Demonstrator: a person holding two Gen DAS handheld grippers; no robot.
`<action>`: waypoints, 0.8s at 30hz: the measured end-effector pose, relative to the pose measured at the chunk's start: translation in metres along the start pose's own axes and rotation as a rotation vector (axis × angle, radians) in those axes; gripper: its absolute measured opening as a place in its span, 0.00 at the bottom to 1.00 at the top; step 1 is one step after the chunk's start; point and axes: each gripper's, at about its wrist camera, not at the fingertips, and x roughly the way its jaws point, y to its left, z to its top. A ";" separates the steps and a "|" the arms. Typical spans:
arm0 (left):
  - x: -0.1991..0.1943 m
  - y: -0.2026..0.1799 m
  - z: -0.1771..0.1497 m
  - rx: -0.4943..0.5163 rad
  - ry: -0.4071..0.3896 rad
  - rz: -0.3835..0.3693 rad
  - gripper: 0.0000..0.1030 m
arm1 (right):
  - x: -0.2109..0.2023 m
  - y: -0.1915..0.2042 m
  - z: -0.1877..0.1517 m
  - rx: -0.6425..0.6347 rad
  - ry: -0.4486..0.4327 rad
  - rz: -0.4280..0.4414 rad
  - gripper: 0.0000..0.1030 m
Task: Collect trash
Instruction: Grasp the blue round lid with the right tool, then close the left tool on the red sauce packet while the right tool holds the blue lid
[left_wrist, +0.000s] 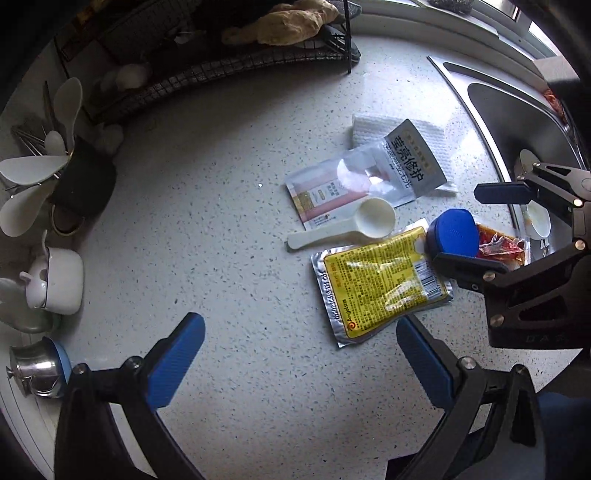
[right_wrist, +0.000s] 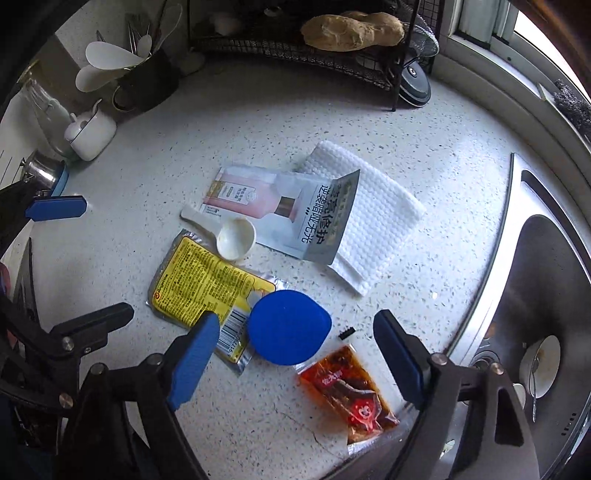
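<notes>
Fingers (right_wrist: 192, 363) spread on both hands, I'd pinch the limp, slippery red sauce sachet (right_wrist: 351, 398) at lower centre by its sealed edge.

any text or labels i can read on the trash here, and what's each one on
"莹亮修护": large dark characters on the grey top band of the pink and white sachet.
"逆袭暗哑无光": smaller line beside it on that sachet, only partly sure.
"Angelus": my best reading of the brand by the orange logo on the yellow foil packet.
Fine print and barcode digits on the yellow foil packet: too small.
Print on the red sauce packet: blurred.
Blue lid, white scoop, paper towel: none.
</notes>
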 end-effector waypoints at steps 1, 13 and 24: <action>0.001 0.001 0.000 -0.005 -0.002 0.001 1.00 | 0.003 0.001 0.001 -0.008 0.001 0.000 0.76; 0.001 0.001 -0.004 -0.021 -0.005 0.025 1.00 | 0.020 0.011 0.003 -0.053 0.023 0.028 0.45; -0.016 -0.038 0.007 0.082 -0.059 0.001 1.00 | -0.030 -0.012 -0.022 0.027 -0.118 -0.011 0.45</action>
